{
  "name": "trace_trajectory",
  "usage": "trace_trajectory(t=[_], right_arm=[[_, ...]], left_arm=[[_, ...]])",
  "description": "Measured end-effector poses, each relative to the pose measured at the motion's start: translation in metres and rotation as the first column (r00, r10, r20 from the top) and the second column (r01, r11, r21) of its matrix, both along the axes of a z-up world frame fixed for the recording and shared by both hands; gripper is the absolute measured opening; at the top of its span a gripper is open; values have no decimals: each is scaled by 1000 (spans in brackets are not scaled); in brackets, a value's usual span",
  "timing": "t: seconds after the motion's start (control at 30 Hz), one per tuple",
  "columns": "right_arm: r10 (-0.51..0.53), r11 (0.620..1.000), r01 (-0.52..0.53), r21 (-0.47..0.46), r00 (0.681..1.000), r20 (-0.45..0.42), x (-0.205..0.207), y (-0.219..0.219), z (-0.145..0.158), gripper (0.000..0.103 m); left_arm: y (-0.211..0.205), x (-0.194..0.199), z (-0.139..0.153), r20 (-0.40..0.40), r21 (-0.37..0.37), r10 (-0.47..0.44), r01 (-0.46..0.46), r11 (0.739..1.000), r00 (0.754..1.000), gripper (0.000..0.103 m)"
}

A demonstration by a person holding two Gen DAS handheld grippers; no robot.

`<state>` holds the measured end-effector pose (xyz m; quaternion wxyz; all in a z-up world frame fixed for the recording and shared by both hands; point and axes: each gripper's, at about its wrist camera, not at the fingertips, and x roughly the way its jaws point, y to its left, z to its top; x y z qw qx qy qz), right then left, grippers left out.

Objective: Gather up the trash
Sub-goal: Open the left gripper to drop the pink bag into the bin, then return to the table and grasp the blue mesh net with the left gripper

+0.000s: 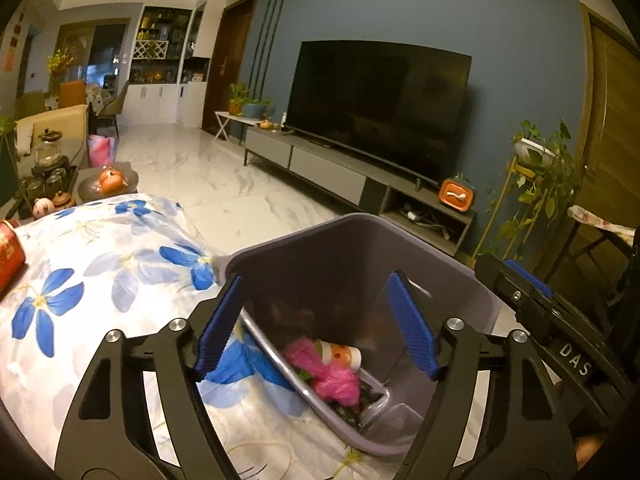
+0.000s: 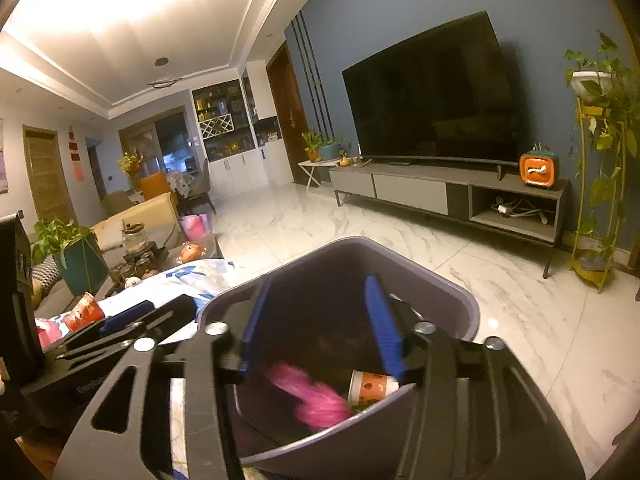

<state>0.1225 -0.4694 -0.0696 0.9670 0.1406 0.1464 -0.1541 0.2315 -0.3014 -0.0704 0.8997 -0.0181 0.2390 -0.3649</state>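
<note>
Both grippers were released, gripping nothing: the left gripper [image 1: 316, 320] and right gripper [image 2: 318, 326] each held its jaws apart over the grey bin [image 1: 436, 256]. The pink tuft [image 1: 320, 368] lay inside, the paper cup [image 1: 340, 354] touching it at 2 o'clock.

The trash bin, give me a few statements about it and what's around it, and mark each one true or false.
1. The purple trash bin holds a pink fluffy item and a small orange-patterned paper cup. True.
2. The left gripper is clamped on the cup. False: its jaws stand open with nothing pressed between them.
3. The television is switched on and showing a picture. False: its screen is dark.
4. A red cup lies outside the bin, on the floral cloth. True.
5. The right gripper grips the pink item. False: its jaws are open above the bin.
</note>
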Motion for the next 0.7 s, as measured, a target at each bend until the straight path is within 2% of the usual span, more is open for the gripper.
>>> trace_trajectory(t=[0.2, 0.33, 0.43, 0.57, 0.7], right_arm=[[-21, 997, 21, -79, 1000, 0, -13, 20, 4, 66], [-24, 994, 24, -108, 1000, -2, -22, 36, 4, 75], [-6, 992, 5, -128, 1000, -8, -27, 52, 4, 78], [27, 988, -29, -150, 999, -18, -31, 73, 5, 79], [101, 982, -102, -159, 995, -18, -34, 102, 6, 80]], left_arm=[[32, -22, 7, 34, -6, 98, -98, 995, 995, 80], [65, -41, 10, 68, 6, 210, -211, 977, 975, 83], [95, -54, 10, 82, 15, 307, -309, 951, 948, 83], [143, -69, 10, 81, 17, 434, -436, 900, 897, 83], [194, -86, 9, 108, 21, 553, -558, 830, 826, 83]])
